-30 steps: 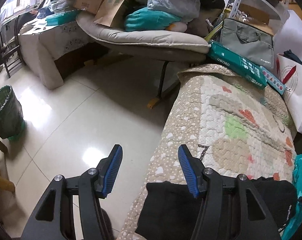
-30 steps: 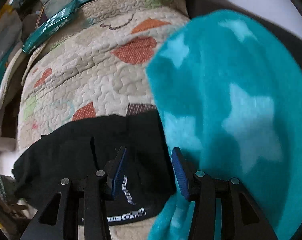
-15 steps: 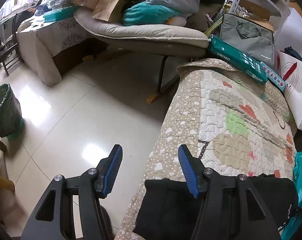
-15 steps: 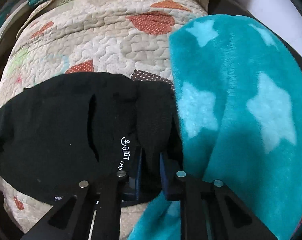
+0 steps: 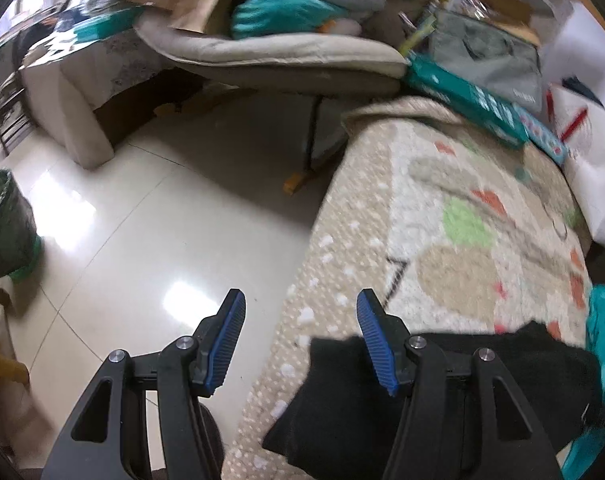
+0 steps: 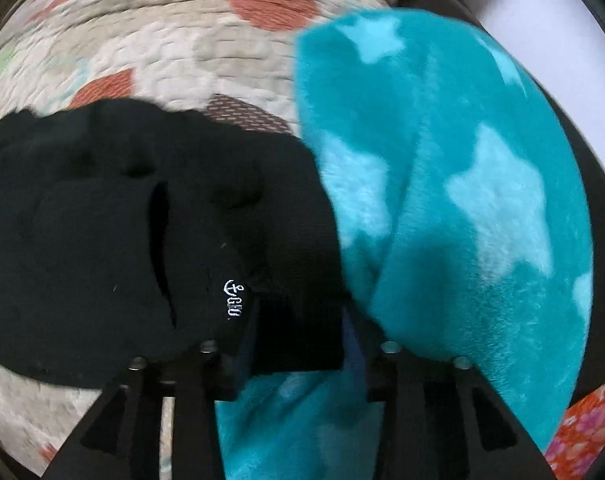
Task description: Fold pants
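The black pants (image 6: 82, 240) lie bunched on the patterned quilt (image 6: 182, 32), with small white lettering near their edge. My right gripper (image 6: 298, 320) points down at that edge; its jaws are opening, with a fold of black cloth between them and their tips buried in the fabric. In the left wrist view the pants (image 5: 342, 400) sit at the quilt's (image 5: 442, 220) near end. My left gripper (image 5: 300, 300) hovers open above the quilt's left edge. Its right finger is over the pants, and nothing is between its pads.
A teal star-print blanket (image 6: 442, 200) lies against the pants on the right. Teal boxes (image 5: 466, 100) and a grey bag (image 5: 486, 48) crowd the quilt's far end. Left of the quilt are tiled floor, a loaded lounge chair (image 5: 282, 52) and a green bin (image 5: 2, 224).
The right gripper came down onto the pants' edge, shut on the cloth half a second ago, and has now spread apart again. The left gripper's view shifted only slightly.
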The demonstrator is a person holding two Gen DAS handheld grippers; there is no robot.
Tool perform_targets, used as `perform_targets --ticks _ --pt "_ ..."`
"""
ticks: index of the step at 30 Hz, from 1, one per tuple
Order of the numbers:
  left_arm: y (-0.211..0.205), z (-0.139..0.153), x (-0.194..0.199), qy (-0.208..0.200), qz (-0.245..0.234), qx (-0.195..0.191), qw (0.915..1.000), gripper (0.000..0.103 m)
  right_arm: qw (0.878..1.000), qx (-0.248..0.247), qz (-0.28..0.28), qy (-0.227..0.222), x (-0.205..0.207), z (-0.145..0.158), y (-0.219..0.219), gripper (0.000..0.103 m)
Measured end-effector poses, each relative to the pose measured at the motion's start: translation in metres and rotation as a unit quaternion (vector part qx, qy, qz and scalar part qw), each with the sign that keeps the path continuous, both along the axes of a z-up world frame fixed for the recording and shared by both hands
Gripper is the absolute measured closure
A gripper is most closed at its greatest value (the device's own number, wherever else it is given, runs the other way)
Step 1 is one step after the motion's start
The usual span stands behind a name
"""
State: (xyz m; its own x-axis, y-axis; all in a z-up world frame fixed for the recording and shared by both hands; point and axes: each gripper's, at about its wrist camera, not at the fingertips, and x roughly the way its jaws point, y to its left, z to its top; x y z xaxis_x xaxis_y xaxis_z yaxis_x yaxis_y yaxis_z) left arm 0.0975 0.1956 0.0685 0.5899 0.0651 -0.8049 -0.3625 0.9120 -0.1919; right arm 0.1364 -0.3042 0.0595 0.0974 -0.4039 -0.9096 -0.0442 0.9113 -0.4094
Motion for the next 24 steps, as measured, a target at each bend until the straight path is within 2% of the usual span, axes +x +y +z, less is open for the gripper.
perform_targets --ticks 1,3,5,6,9,11,13,17,20,21,22,23,24 --pt "-0.007 -0.003 0.001 0.009 -0.013 0.0 0.9999 0.046 1.0 0.001 0.002 -0.01 -0.002 0.008 0.003 0.054" --pt "-0.02 -0.01 0.002 0.025 -0.035 -0.001 0.9991 0.046 0.999 0.002 -0.001 -0.036 -0.001 0.023 0.008 0.042" --pt "-0.036 -0.019 0.002 0.046 -0.061 0.002 0.9971 0.046 0.997 0.004 0.0 -0.081 0.003 0.042 0.02 0.042" --pt "-0.044 -0.024 0.001 0.057 -0.074 0.007 0.9956 0.046 0.995 0.019 0.009 -0.102 0.006 0.048 0.027 0.042" --pt "-0.061 -0.039 -0.005 0.087 -0.097 0.017 0.9913 0.046 0.979 0.132 0.081 -0.134 0.025 0.052 0.073 0.042" --pt "-0.068 -0.045 -0.007 0.096 -0.104 0.033 0.9893 0.046 0.963 0.194 0.133 -0.133 0.042 0.042 0.105 0.043" --pt "-0.071 -0.046 -0.009 0.093 -0.109 0.048 0.9885 0.045 0.952 0.225 0.166 -0.121 0.06 0.022 0.129 0.043" --pt "-0.068 -0.047 -0.01 0.092 -0.11 0.049 0.9885 0.045 0.944 0.234 0.218 -0.079 0.09 -0.019 0.167 0.043" --pt "-0.065 -0.048 -0.007 0.096 -0.107 0.045 0.9887 0.045 0.947 0.207 0.239 -0.053 0.103 -0.046 0.177 0.043" --pt "-0.066 -0.048 -0.007 0.098 -0.106 0.045 0.9885 0.045 0.945 0.224 0.232 -0.046 0.105 -0.047 0.175 0.048" --pt "-0.066 -0.048 -0.006 0.1 -0.105 0.047 0.9883 0.045 0.944 0.241 0.223 -0.04 0.106 -0.045 0.172 0.069" --pt "-0.068 -0.048 -0.004 0.101 -0.105 0.048 0.9881 0.045 0.946 0.233 0.223 -0.042 0.107 -0.044 0.171 0.086" --pt "-0.069 -0.048 -0.004 0.103 -0.105 0.051 0.9878 0.045 0.946 0.23 0.224 -0.04 0.107 -0.042 0.169 0.09"
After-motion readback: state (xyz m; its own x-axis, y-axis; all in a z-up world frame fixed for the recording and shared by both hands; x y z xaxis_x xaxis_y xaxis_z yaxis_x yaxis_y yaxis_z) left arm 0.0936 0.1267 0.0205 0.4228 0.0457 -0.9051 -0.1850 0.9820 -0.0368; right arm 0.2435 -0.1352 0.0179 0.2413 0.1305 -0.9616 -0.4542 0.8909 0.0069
